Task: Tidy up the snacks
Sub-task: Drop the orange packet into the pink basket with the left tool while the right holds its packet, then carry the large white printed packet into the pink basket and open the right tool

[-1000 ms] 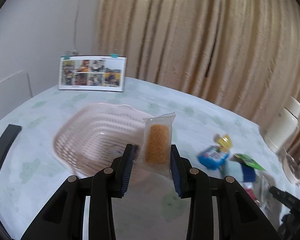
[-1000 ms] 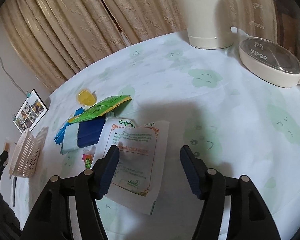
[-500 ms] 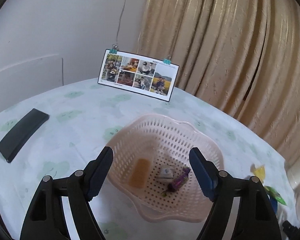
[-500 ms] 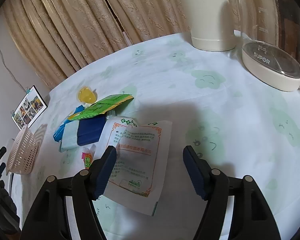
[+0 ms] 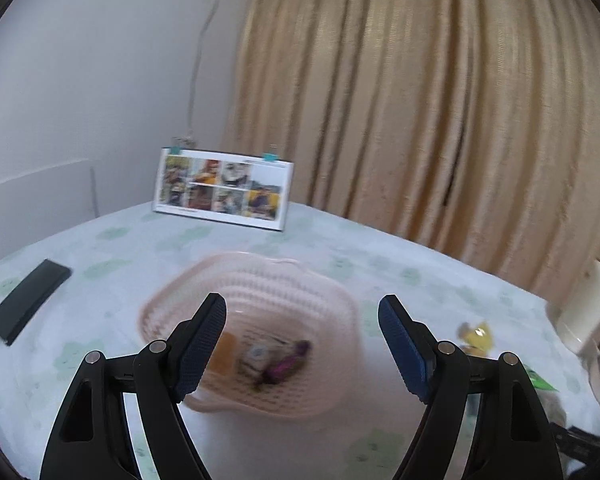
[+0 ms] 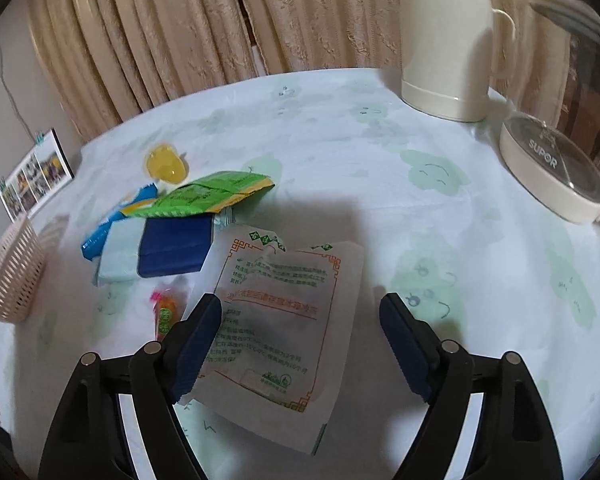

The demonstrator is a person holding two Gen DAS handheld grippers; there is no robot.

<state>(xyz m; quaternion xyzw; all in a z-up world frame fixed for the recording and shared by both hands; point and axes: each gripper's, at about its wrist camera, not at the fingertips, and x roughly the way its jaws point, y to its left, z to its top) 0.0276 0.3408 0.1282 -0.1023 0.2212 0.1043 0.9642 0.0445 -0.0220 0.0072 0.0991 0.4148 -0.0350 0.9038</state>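
My left gripper (image 5: pixel 302 312) hangs open over the near side of a pale pink basket (image 5: pixel 332 296), with nothing between its fingers. Inside the basket lie an orange snack pack (image 5: pixel 225 354), a small white item (image 5: pixel 256 354) and a purple wrapped candy (image 5: pixel 288 362), all blurred. My right gripper (image 6: pixel 300 312) is open above a white packet with orange and green print (image 6: pixel 284 320) lying flat on the table. Left of it lie a dark blue and light blue pack (image 6: pixel 168 248), a green pack (image 6: pixel 204 196), a yellow jelly cup (image 6: pixel 165 162) and a small orange candy (image 6: pixel 165 312).
A photo calendar (image 5: pixel 222 192) stands behind the basket, and a black flat device (image 5: pixel 28 306) lies at the left. A cream thermos jug (image 6: pixel 446 36) and a glass kettle on a white base (image 6: pixel 556 168) stand at the right. Curtains hang behind the table.
The left gripper opened and dropped the orange snack pack into the basket, then drew back and tilted up. The right gripper shifted slightly, staying open above the white packet.
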